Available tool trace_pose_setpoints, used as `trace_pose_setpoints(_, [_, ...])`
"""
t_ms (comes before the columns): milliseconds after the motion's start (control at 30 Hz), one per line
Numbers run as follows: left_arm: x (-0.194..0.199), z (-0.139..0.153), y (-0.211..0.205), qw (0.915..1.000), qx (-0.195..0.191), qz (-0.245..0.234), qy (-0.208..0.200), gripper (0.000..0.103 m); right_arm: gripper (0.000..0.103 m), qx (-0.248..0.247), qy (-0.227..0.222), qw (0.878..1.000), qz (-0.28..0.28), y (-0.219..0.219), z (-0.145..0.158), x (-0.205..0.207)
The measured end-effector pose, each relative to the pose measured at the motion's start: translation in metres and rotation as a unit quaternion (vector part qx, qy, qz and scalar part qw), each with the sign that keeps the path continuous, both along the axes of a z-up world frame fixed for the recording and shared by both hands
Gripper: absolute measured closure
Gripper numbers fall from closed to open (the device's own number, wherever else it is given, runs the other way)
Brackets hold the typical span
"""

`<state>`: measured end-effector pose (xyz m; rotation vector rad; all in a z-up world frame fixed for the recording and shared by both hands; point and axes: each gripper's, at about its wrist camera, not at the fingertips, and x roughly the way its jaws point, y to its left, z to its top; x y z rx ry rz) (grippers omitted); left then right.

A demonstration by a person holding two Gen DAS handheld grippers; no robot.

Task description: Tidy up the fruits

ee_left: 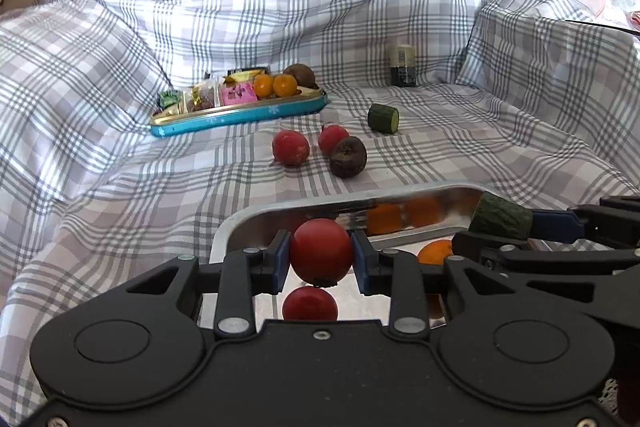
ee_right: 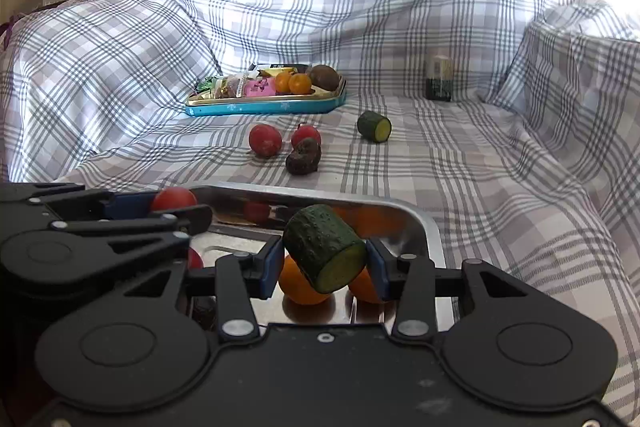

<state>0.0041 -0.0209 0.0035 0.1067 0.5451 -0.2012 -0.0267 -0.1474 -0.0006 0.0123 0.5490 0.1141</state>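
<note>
Right now you've got both hands loaded over the metal tray [ee_left: 224, 231] at lower centre. Your left gripper [ee_left: 321, 254] is clamped on a red tomato [ee_left: 321, 251], pads on its left & right sides, hanging above a second tomato [ee_left: 310, 303] already in the tray, likely so reds group together. Your right gripper [ee_right: 325, 255] pinches a cucumber chunk [ee_right: 324, 247], tilted w/ cut face toward the lens, directly over the oranges [ee_right: 300, 287] in the tray's right part. Still out on the checked cloth [ee_right: 480, 167], mid-frame and well apart from both grippers: two red fruits [ee_right: 265, 140], a dark wrinkled one [ee_right: 304, 157], another cucumber piece [ee_right: 374, 126]. Blue tin [ee_right: 264, 105] w/ snacks sits further back, upper centre.
</note>
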Motion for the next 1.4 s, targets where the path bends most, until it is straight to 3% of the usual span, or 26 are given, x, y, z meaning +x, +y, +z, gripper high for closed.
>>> trace_pose_setpoints(467, [-0.0033, 0.0015, 0.0033, 0.9997, -0.004, 0.018, -0.017, 0.060, 0.055, 0.016, 0.014, 1.000, 0.010, -0.0034, -0.0017, 0.0019])
trace_pose_setpoints(1400, [0.0048, -0.0054, 0.0008, 0.9994, 0.016, 0.027, 0.015, 0.060, 0.056, 0.005, 0.011, 1.000, 0.011, -0.0019, -0.0016, 0.0011])
